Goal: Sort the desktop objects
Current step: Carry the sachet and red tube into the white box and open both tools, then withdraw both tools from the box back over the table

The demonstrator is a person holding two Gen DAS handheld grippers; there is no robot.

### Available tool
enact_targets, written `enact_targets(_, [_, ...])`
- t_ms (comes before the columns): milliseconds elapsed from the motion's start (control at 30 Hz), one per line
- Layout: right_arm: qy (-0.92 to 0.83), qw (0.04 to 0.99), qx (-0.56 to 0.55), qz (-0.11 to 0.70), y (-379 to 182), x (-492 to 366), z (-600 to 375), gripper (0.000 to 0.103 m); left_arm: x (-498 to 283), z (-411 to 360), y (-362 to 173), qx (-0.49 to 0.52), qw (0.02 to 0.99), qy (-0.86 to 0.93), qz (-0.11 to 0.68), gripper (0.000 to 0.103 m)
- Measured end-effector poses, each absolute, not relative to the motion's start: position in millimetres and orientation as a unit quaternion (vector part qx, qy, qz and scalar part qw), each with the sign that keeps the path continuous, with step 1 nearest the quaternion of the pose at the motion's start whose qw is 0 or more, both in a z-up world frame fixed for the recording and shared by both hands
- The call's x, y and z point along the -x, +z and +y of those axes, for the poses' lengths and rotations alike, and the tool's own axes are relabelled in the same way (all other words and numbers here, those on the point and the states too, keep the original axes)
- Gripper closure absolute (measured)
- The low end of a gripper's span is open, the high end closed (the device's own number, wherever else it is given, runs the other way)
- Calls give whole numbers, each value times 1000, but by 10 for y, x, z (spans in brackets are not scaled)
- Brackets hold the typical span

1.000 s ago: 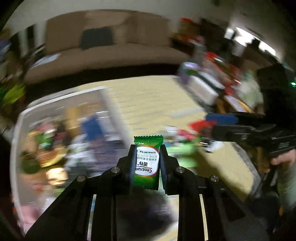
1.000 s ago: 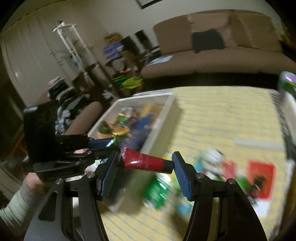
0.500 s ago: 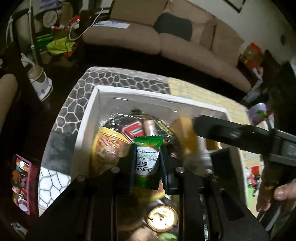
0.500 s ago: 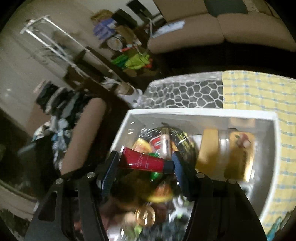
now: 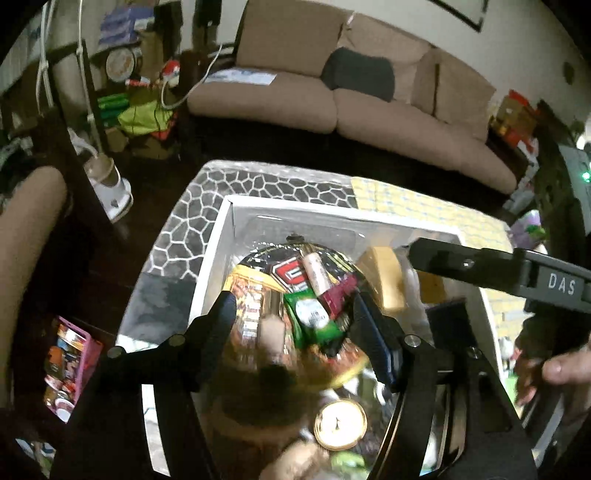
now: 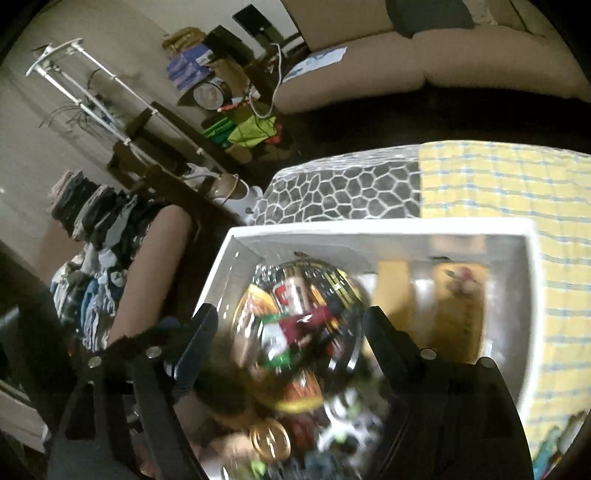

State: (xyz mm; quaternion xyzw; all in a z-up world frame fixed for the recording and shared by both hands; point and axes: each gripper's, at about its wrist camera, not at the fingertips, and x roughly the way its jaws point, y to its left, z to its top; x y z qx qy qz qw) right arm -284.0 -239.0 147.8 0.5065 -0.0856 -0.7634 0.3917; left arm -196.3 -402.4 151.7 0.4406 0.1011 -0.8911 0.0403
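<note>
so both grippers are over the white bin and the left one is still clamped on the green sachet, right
Not clamped. In the left wrist view the left gripper is opening, and the green sachet lies loose among the items in the white bin, touching neither pad. Both grippers are over the bin, as you said.

A long tan sofa (image 5: 369, 99) runs along the far wall, a dark cushion (image 5: 357, 78) propped against its back and a sheet of paper (image 5: 242, 76) lying flat on the seat. To its left stands a cluttered shelf with a round clock face (image 5: 119, 65) and bright green bags (image 5: 142, 116) heaped on the floor below. A white metal rack (image 6: 85, 96) leans against the wall, near a pile of folded clothes (image 6: 92, 210). A framed picture's corner (image 5: 466, 14) hangs above the sofa
</note>
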Motion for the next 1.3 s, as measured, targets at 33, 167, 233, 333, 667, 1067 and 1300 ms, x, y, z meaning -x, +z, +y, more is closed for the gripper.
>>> enact_targets(33, [-766, 391, -505, -77, 1513, 2792, -2322, 19, 1886, -3970, 1570, -437, 39, -894, 94, 40])
enact_targets(167, [-790, 388, -474, -32, 1737, 2481, -1975, 19, 1501, -3652, 1750, -423, 32, -903, 63, 35])
enact_targets(233, [-802, 385, -457, -7, 1839, 2288, -1816, 19, 1319, -3483, 1802, -421, 29, -905, 51, 32])
enact_targets(333, [-822, 370, -431, 31, 1955, 1984, -1622, 20, 1047, -3266, 1873, -410, 24, -910, 52, 22])
enact_targets(667, [-868, 322, -368, 91, 2341, 1053, -967, 12, 247, -2580, 2275, -348, 7, -936, 52, 0])
enact_targets(1067, [-876, 303, -367, 77, 2337, 531, -126, 0, -174, -1817, 2387, -358, -38, -931, 65, 0])
enact_targets(1300, [-883, 276, -376, 61, 2075, 429, 627, 0, -263, -1281, 2068, -371, -66, -924, 74, 0])
